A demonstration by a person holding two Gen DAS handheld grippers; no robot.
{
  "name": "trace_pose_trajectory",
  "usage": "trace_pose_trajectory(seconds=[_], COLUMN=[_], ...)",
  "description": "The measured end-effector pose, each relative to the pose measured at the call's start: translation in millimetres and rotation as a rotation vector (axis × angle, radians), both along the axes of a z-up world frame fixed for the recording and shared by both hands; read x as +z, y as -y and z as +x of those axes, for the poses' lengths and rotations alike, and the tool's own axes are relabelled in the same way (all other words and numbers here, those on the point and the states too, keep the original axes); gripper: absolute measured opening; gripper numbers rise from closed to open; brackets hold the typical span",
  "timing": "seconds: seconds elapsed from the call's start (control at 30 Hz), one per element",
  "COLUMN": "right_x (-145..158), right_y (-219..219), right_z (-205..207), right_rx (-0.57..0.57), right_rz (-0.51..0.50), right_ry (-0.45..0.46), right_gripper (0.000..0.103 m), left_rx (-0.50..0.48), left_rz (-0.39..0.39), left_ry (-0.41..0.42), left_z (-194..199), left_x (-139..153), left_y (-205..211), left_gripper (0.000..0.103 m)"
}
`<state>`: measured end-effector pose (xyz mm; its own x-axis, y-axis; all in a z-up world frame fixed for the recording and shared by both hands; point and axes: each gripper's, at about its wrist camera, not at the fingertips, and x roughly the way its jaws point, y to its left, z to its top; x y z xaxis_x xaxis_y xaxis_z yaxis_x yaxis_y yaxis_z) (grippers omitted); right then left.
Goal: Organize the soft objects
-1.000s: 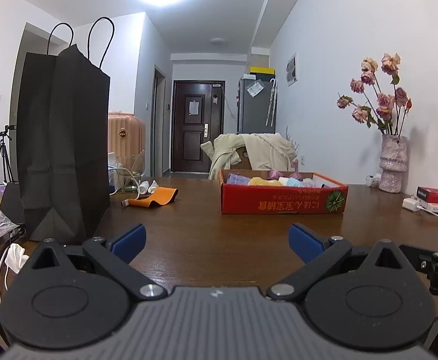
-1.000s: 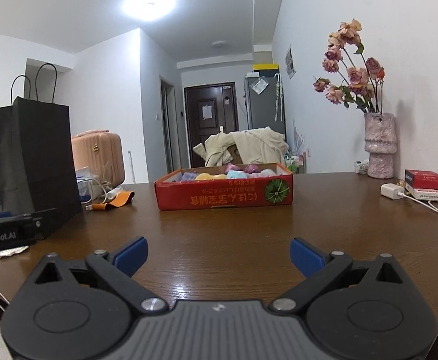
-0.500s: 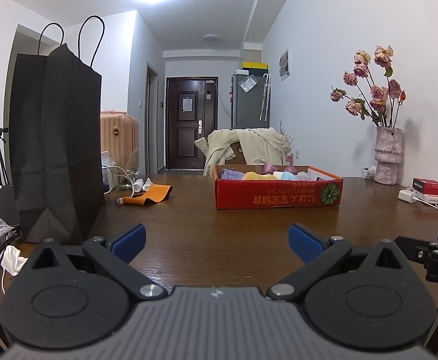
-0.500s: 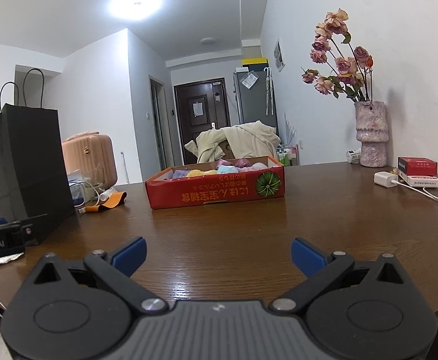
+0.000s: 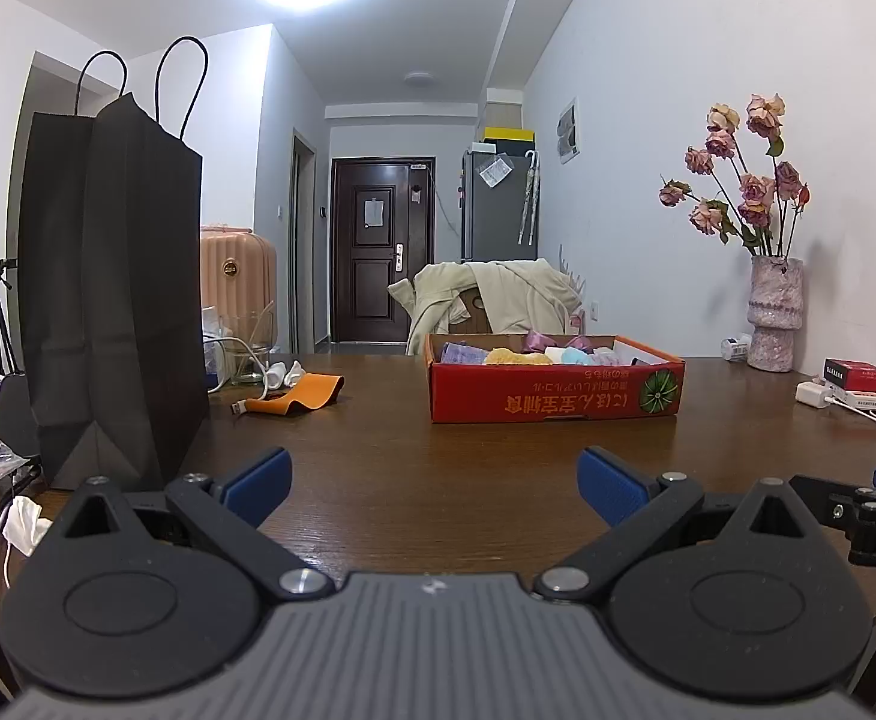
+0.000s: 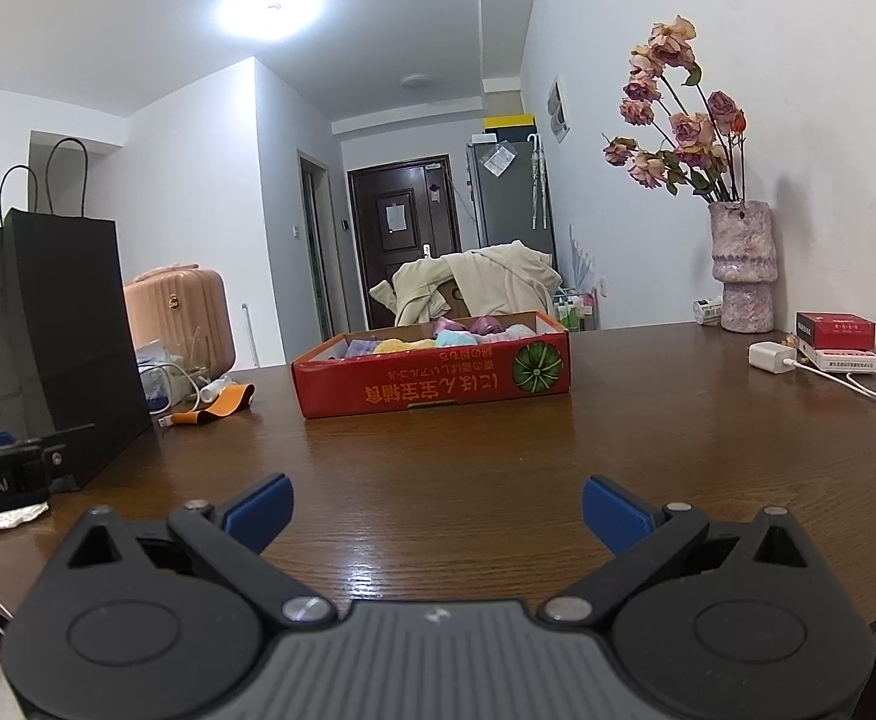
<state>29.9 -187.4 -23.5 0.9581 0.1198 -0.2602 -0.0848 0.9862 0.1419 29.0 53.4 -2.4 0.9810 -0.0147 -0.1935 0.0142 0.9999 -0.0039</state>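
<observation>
A shallow red cardboard box (image 5: 555,399) printed with a green melon is seen toward the far side of the dark brown wooden table (image 5: 414,468), and the soft objects – small pastel cloth bundles (image 5: 522,354) in purple, yellow, blue and white – are held inside it. The left gripper (image 5: 432,480) is held low over the near edge, its blue-padded fingers (image 5: 258,477) spread wide with nothing between them. The right gripper (image 6: 435,507) is likewise held wide open and empty – well short of the box. A tall black paper bag (image 5: 111,294) with cord handles is stood upright at the left, and a mottled pink vase of dried roses (image 6: 741,267) is set by the right wall.
</observation>
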Motion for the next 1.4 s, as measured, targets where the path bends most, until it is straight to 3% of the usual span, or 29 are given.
trace_pose_trajectory(seconds=[1.4], right_x=[-3.2], right_y=[-0.5], right_z=[1.4], right_rx=[0.001], right_rz=[0.011], right_ry=[-0.012], right_gripper=[0.103], left_rx=[0.001], left_rz=[-0.001], left_ry=[-0.002], left_z=[0.2], left_x=[-1.2], left_y=[0.6], left_gripper=[0.103])
